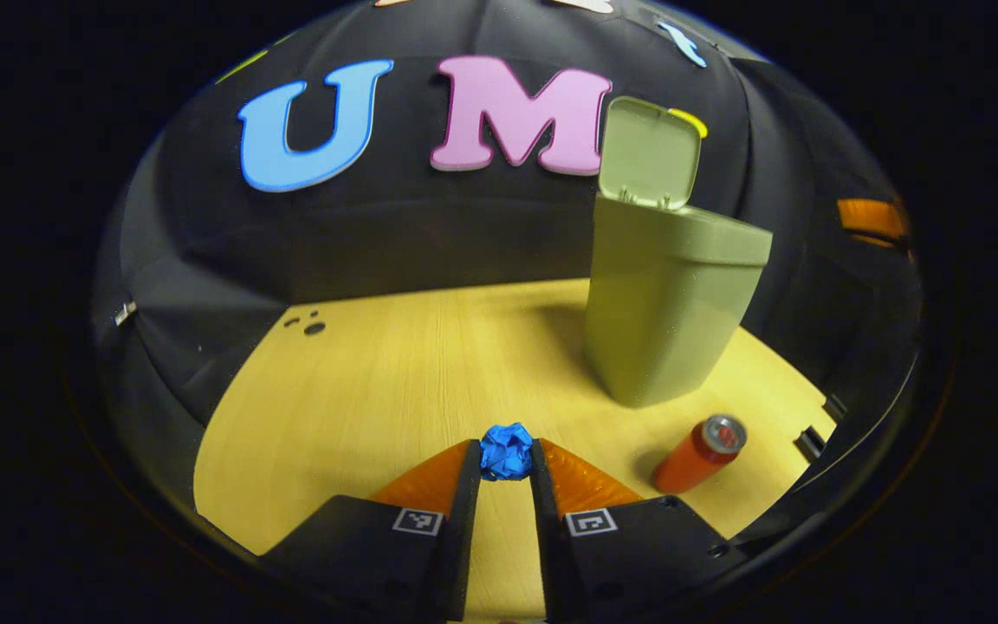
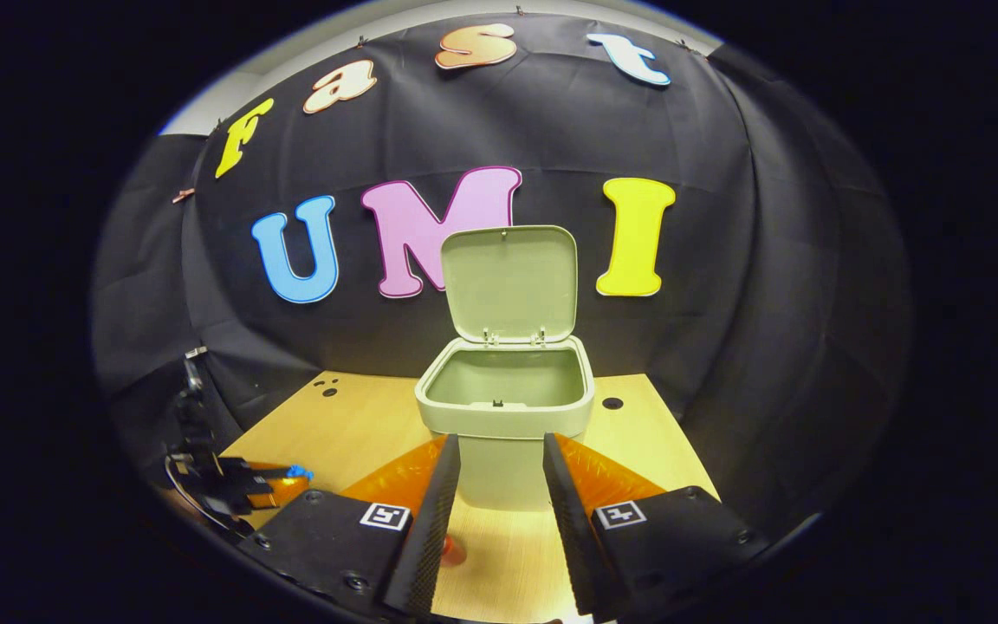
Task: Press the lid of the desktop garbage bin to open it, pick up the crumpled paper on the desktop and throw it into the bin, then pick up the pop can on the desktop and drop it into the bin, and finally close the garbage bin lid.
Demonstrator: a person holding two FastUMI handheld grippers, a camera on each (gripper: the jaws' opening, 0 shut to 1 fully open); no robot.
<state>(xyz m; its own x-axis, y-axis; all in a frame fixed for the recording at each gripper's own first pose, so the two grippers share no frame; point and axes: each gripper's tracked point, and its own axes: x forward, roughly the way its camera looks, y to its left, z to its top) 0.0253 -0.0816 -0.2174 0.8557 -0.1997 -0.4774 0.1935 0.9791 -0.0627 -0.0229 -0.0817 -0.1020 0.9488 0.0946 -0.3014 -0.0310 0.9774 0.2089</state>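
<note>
Black cloth wall behind, pale wooden desk (image 1: 360, 381) in front, a few small dark holes near its far edge.

Left gripper view: green garbage bin (image 1: 668, 312) standing upright on the desk, to the right of centre, lid (image 1: 648, 154) swung up and back on its hinges, resting against the cloth wall. Orange pop can (image 1: 700, 454) lying tilted on the desk just in front of the bin's base, silver top facing up and to the right, apart from the bin. Left gripper (image 1: 506, 458) low over the desk, closed around the blue crumpled paper (image 1: 506, 451): ball pinched between the two fingertips, both pressing on its sides. Paper near the front of the desk, left of the can and well short of the bin.

Right gripper view: same bin (image 2: 506, 407) seen from the front and slightly above, mouth open, inner walls bare as far as visible, lid (image 2: 511, 282) upright behind it. Right gripper (image 2: 501, 464) hanging before the bin's front wall, fingers spread apart with nothing between them but the bin's face and desk (image 2: 638, 433) beyond. A small slice of orange at the desk below its left finger, too hidden to tell more. Far left, low down: left gripper (image 2: 287, 477) with a speck of blue paper (image 2: 298, 472) at its tip, cabling and dark fittings behind it.
</note>
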